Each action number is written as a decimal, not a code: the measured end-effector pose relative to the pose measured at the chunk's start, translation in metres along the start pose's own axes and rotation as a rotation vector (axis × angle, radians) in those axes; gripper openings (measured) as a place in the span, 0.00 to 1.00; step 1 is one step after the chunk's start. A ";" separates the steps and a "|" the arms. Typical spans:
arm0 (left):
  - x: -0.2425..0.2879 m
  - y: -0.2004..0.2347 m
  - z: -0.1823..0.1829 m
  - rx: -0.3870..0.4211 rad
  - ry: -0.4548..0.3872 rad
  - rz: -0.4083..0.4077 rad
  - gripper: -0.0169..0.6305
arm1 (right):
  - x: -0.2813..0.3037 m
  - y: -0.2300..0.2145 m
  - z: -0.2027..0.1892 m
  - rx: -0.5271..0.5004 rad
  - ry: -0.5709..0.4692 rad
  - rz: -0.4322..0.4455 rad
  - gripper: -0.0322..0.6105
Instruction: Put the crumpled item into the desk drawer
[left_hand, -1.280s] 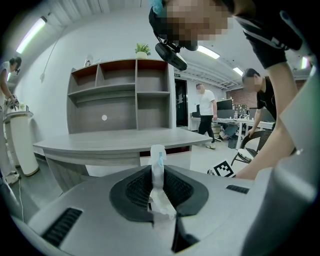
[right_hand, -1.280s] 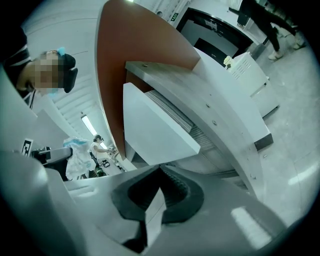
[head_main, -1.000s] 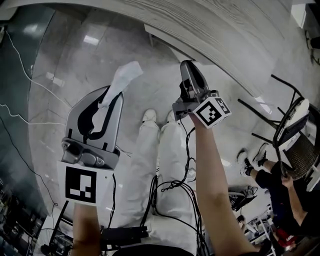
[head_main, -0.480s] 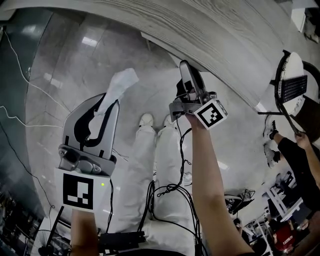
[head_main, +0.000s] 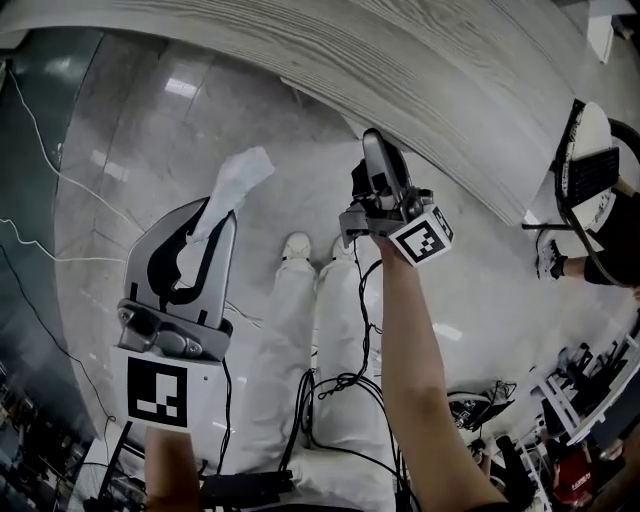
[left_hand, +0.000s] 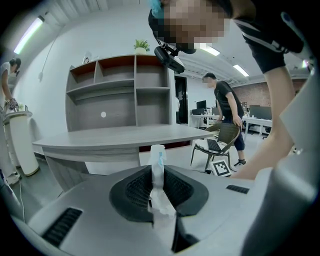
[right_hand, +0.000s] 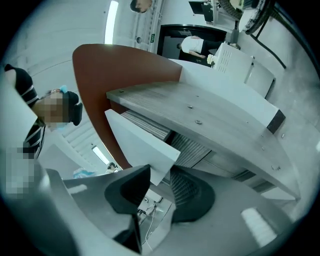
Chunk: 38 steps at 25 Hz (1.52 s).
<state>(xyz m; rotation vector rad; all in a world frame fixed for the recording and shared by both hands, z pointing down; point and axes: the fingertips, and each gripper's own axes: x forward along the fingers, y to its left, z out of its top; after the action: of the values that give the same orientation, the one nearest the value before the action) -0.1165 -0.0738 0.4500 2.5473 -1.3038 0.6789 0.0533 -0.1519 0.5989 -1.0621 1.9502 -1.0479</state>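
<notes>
Underfoot, across most of the head view: glossy grey floor, with thin cables trailing along its left side. Over the top of that view, sweeping in a curve: grey wood-grain bench. Down the middle, white trousers ending in white shoes that point toward the bench edge. Far right, a black-framed chair. Behind the bench in the left gripper view, a tall open shelf unit against the wall.

Lower left of the head view: left gripper, held out over the floor and well short of the bench. Jaws drawn narrow and clamped on the crumpled item. Seen along its own jaws, much the same: the white crumpled item pinched upright between the ribbed black pads, top end poking out past the tips, a trace of blue on it.

Centre of the head view: right gripper, raised close under the bench edge. Jaws apart, though they have just been closing. Between the pads in its own view, just below the underside of the bench: one corner of the white drawer front. No telling from that view whether either pad presses on the panel.
</notes>
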 end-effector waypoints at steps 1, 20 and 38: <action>0.006 0.002 -0.001 0.001 0.004 -0.001 0.11 | 0.003 -0.004 0.000 -0.001 0.003 0.004 0.25; 0.021 0.000 -0.002 0.007 0.009 -0.003 0.11 | -0.017 0.005 -0.037 -0.015 0.147 0.055 0.19; 0.023 0.003 -0.007 -0.003 0.016 0.001 0.11 | -0.030 0.001 -0.066 -0.074 0.316 0.043 0.06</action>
<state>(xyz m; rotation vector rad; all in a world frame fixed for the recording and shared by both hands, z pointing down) -0.1093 -0.0892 0.4667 2.5340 -1.3007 0.6953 0.0113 -0.1038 0.6331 -0.9325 2.2670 -1.1858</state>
